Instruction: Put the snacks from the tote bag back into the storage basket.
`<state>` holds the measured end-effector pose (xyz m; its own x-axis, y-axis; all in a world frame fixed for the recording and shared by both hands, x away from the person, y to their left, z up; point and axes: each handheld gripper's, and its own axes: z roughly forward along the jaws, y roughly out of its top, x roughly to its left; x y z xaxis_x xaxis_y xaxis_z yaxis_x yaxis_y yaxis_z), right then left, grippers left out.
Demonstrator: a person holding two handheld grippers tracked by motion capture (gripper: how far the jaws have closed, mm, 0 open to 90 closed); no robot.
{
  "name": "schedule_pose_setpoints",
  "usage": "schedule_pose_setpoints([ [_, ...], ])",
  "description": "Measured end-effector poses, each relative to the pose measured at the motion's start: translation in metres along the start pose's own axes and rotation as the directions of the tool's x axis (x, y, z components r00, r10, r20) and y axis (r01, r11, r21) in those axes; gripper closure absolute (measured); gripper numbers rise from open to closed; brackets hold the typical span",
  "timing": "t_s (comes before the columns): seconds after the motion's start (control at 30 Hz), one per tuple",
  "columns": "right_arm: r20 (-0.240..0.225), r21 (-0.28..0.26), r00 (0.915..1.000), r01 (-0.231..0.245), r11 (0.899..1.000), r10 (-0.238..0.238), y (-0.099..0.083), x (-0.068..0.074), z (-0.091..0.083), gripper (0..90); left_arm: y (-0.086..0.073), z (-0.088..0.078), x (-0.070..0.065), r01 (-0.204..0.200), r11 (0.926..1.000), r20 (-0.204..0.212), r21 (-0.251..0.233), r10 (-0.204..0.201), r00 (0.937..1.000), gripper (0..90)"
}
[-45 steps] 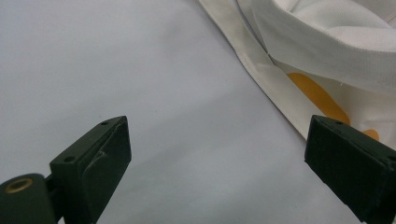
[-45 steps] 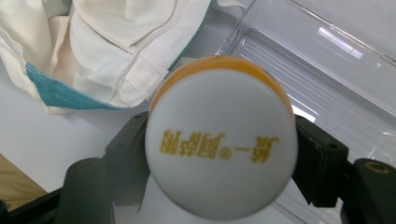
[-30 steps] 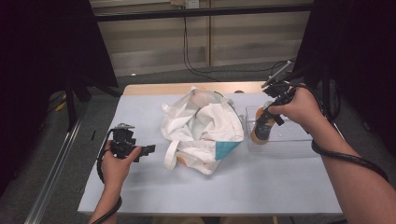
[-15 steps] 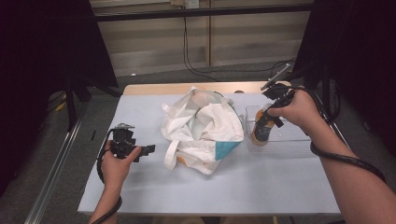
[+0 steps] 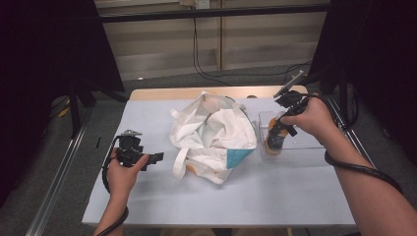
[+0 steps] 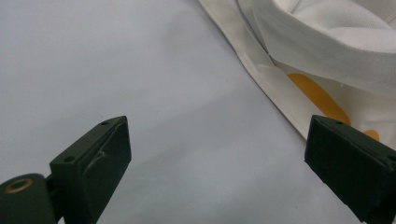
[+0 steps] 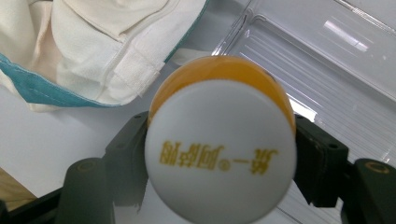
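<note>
Bottle body hidden behind own cap; tote bag cut by frame edges.

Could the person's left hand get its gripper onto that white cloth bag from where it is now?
Probably yes. The left gripper is open with its fingers apart, pointing at the cloth bag, and only bare table lies between them.

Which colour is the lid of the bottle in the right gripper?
White with yellow lettering; the lid shows best in the right gripper view.
</note>
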<state>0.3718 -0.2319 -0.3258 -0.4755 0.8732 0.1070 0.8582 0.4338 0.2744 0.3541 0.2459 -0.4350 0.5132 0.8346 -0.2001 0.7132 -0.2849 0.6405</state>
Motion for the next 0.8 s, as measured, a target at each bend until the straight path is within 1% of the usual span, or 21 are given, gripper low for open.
schedule_pose_setpoints([
  [0.07, -0.001, 0.003, 1.0, 0.001, 1.0, -0.001, 0.0, 0.0, 0.0, 30.3, 0.0, 0.0, -0.001, 0.003, 1.0, -0.006, -0.008, -0.003, 1.0, 7.2],
  [0.2, -0.001, -0.001, 1.0, -0.003, 1.0, 0.003, -0.001, 0.0, 0.003, 30.3, 0.0, 0.0, -0.001, 0.003, 1.0, -0.005, -0.007, -0.003, 1.0, 7.2],
  [0.3, 0.004, 0.001, 1.0, 0.003, 1.0, -0.003, -0.001, -0.001, 0.006, 30.4, 0.0, 0.0, -0.001, -0.001, 1.0, -0.007, -0.007, 0.0, 1.0, 7.2],
  [0.33, 0.003, 0.008, 1.0, 0.003, 1.0, -0.003, -0.001, 0.0, 0.007, 30.3, 0.0, 0.0, -0.001, 0.0, 1.0, -0.007, -0.007, 0.0, 1.0, 7.2],
  [0.47, 0.004, 0.012, 1.0, -0.009, 1.0, 0.009, -0.001, 0.0, 0.009, 30.3, 0.0, 0.0, -0.001, 0.002, 1.0, -0.004, -0.007, -0.002, 1.0, 7.2],
  [0.5, 0.005, 0.013, 1.0, -0.009, 1.0, 0.009, -0.001, 0.0, 0.009, 30.3, 0.0, 0.0, 0.0, -0.001, 1.0, -0.007, -0.007, 0.001, 1.0, 7.2],
  [0.6, 0.004, 0.012, 1.0, -0.003, 1.0, 0.003, -0.001, 0.0, 0.01, 30.3, 0.0, 0.0, -0.001, 0.004, 1.0, -0.005, -0.007, -0.004, 1.0, 7.1],
  [0.67, 0.003, 0.008, 1.0, 0.002, 1.0, -0.002, -0.001, 0.0, 0.011, 30.3, 0.0, 0.0, 0.0, -0.003, 1.0, -0.002, -0.001, 0.003, 1.0, 7.2],
  [0.8, 0.007, 0.016, 1.0, 0.002, 1.0, -0.002, -0.001, 0.0, 0.013, 30.3, 0.0, 0.0, -0.001, 0.002, 1.0, -0.004, -0.009, -0.002, 1.0, 7.2],
])
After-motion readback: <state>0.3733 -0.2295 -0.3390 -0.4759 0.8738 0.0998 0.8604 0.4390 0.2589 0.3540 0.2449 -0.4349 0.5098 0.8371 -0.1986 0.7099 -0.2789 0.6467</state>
